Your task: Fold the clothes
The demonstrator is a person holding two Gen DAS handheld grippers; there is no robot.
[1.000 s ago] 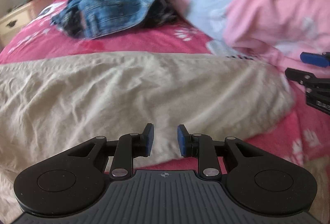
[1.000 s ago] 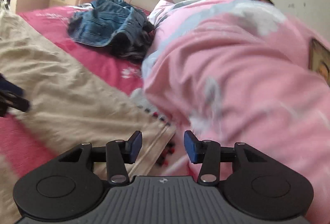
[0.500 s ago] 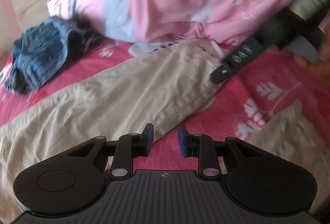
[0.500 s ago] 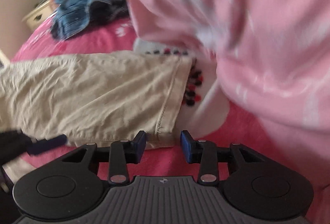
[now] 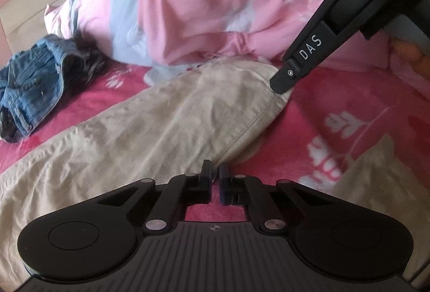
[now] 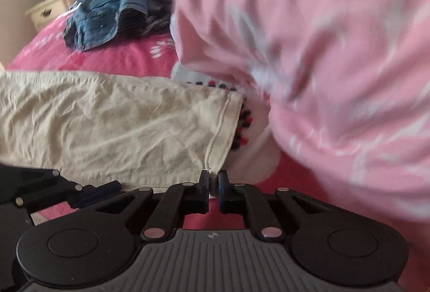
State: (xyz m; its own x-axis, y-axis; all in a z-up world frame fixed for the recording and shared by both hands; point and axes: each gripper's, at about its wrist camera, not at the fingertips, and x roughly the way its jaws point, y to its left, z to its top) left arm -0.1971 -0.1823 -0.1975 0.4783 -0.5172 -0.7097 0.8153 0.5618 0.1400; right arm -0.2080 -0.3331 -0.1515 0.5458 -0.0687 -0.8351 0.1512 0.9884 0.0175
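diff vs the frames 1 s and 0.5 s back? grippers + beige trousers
Both grippers went from open to shut. The left gripper closed on the side edge of the beige trousers; the right gripper moved in and closed on the hem corner. The trousers lie flat as before; the denim pile and pink duvet are unmoved.

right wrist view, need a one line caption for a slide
Right gripper shut on the hem corner of beige trousers spread on a red bedspread, pink duvet alongside.

"DAS" in white letters, on right claw [image 5: 282, 82] finger link
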